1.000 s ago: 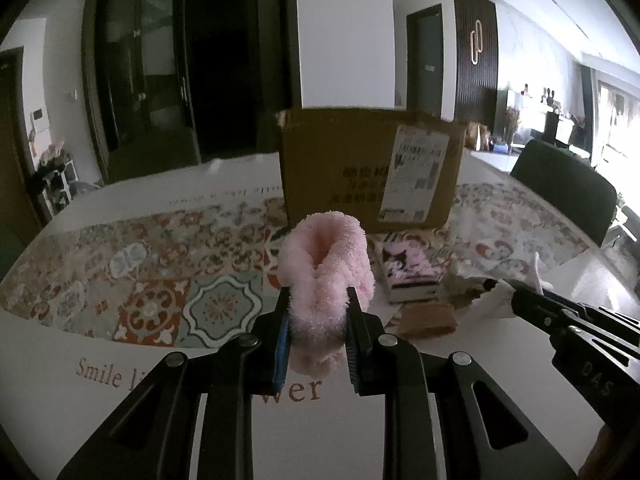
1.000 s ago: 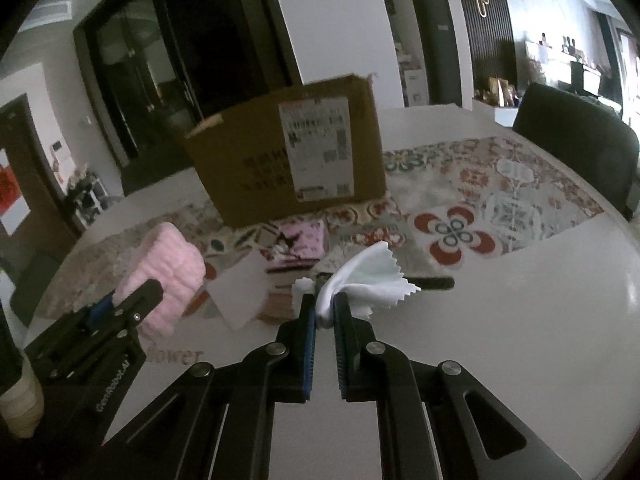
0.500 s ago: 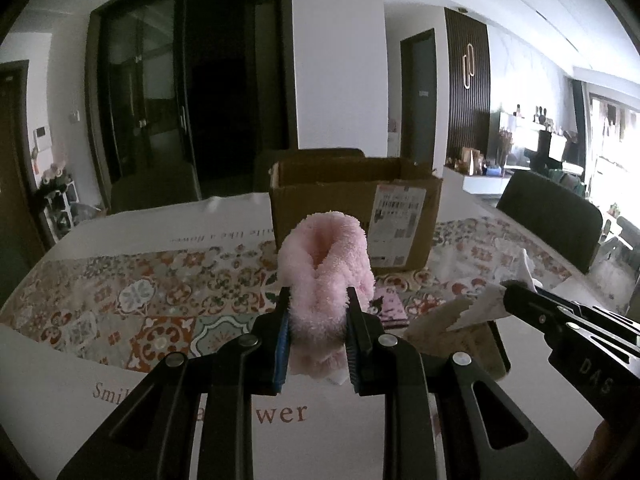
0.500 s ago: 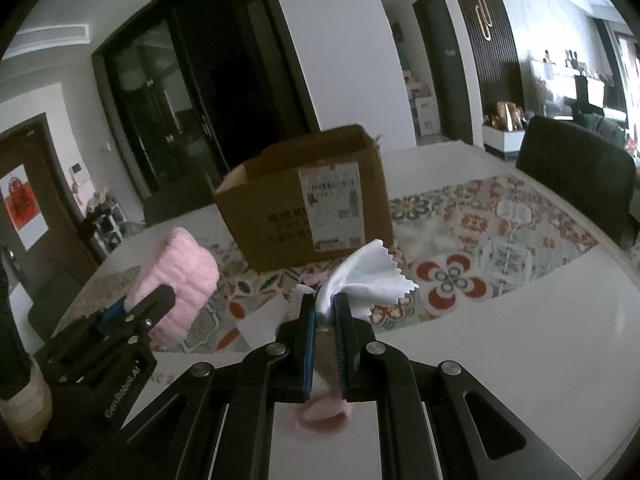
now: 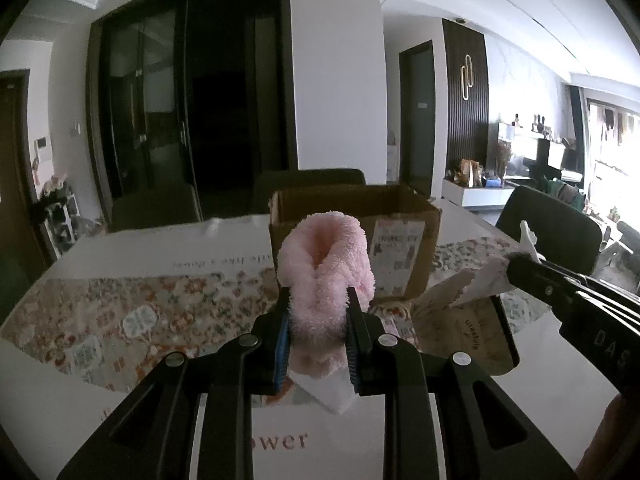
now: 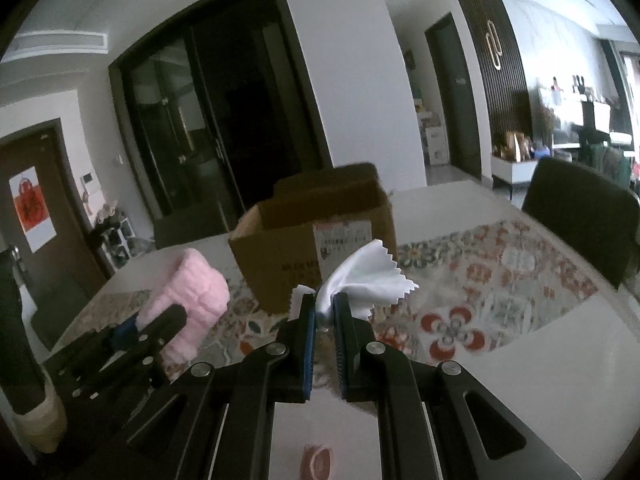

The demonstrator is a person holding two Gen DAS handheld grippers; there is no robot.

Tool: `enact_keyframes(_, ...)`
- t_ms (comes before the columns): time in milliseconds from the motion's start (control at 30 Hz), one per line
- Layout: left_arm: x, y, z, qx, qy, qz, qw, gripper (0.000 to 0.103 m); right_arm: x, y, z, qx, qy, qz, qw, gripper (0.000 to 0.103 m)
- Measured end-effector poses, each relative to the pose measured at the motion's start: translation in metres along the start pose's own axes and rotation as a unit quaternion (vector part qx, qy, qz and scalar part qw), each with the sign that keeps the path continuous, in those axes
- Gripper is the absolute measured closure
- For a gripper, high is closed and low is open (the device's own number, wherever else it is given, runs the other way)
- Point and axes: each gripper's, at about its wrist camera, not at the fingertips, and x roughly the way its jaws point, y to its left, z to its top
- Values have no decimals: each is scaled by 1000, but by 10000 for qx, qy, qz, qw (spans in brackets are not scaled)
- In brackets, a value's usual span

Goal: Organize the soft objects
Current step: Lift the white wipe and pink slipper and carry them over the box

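My left gripper (image 5: 318, 300) is shut on a fluffy pink cloth (image 5: 326, 268) and holds it up above the table, in front of an open cardboard box (image 5: 404, 216). The pink cloth also shows at the left of the right wrist view (image 6: 188, 292). My right gripper (image 6: 324, 300) is shut on a white cloth with zigzag edges (image 6: 368, 276) and holds it up in front of the same box (image 6: 288, 252). In the left wrist view the right gripper (image 5: 516, 268) reaches in from the right with the white cloth (image 5: 464, 288).
The table (image 6: 540, 360) carries a patterned floral runner (image 5: 120, 312). A brown flat item with lettering (image 5: 476, 332) lies under the right gripper. Dark chairs stand at the right (image 6: 580, 216) and behind the box (image 5: 308, 184). A small pink ring (image 6: 318, 460) lies near the front edge.
Both grippers have risen with their cloths and moved toward the box, whose open top now shows. Neither grip has changed.
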Motion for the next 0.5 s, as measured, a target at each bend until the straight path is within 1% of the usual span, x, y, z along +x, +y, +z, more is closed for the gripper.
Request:
enact_keyframes(200,9,0,31,93,-161,-3,9998,79,8,8,27,-237,-173,129,9995,93)
enact_keyframes(367,19,1,59,267,-365,41,9990,79,17,15,56,-469,-416,202,9978,93)
enact_keyframes(500,32,1,81,335,-444,34,9984,79,28,18,78,-601,-561,292,9962,93)
